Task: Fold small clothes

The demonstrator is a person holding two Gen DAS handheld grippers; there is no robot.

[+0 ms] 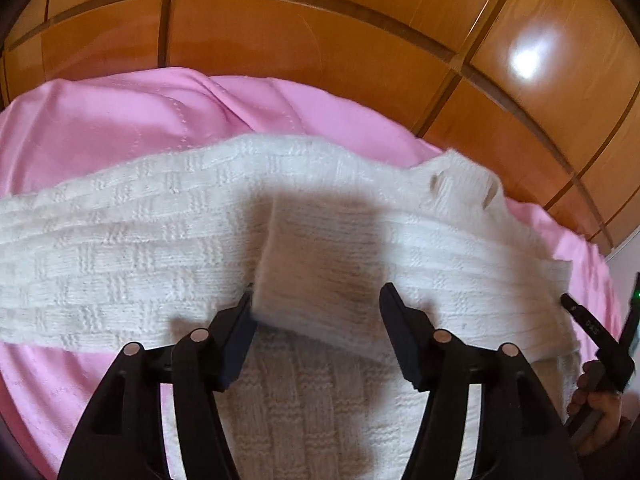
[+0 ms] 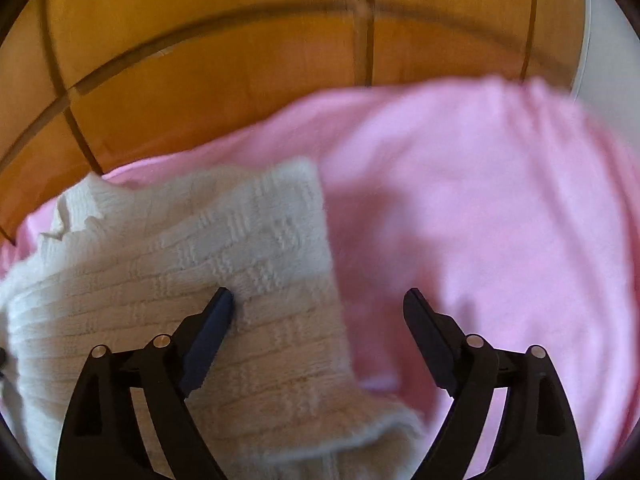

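Observation:
A cream knitted sweater [image 1: 120, 264] lies spread on a pink bed sheet [image 1: 120, 120]. One folded-in sleeve [image 1: 320, 256] rests across its body. My left gripper [image 1: 318, 292] stands open with the sleeve's cuff end between its jaws; the right pad is clear of the knit. In the right wrist view the sweater [image 2: 180, 264] fills the left half. My right gripper [image 2: 318, 292] is open wide over the sweater's right edge, its left finger above the knit and its right finger above the pink sheet [image 2: 480, 200].
Glossy wooden panels [image 1: 320, 40] rise behind the bed, also in the right wrist view as wooden panels [image 2: 240, 60]. A hand [image 1: 600, 412] holding the other gripper shows at the right edge of the left wrist view. Bare pink sheet extends right of the sweater.

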